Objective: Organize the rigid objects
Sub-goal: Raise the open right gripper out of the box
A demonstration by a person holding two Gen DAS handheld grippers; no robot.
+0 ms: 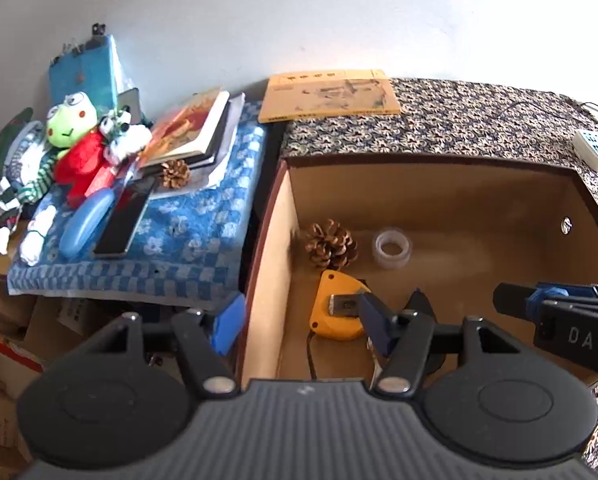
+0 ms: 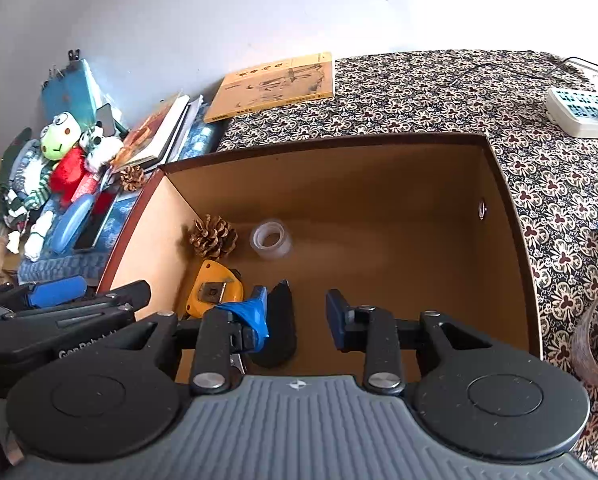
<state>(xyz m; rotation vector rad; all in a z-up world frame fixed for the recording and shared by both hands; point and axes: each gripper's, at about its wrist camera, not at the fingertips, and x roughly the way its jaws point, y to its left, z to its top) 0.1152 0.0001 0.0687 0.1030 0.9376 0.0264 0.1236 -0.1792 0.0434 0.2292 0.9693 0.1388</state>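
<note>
Right tongs (image 2: 297, 316) are hanging open over the box (image 2: 495, 176); left tongs (image 1: 317, 320) are straddling its wall, open. Tape measure (image 2: 215, 290) is lying nearest: dense, slick, best pinched across flats. Beyond are sitting pinecone (image 2: 213, 237), brittle, and tape roll (image 2: 271, 239), light.

Two pine cones show: one (image 2: 213, 237) inside the brown box (image 2: 379, 184), one (image 2: 133, 178) outside to its left beside the books. The box also holds one roll of clear tape (image 2: 271, 238), one yellow tape measure (image 2: 215, 292) and one dark object (image 2: 279, 328) (too hidden to name). One yellow booklet (image 2: 275, 86) lies far behind, one white power strip (image 2: 579, 114) at far right, and one green frog toy (image 2: 61, 140) at far left.
</note>
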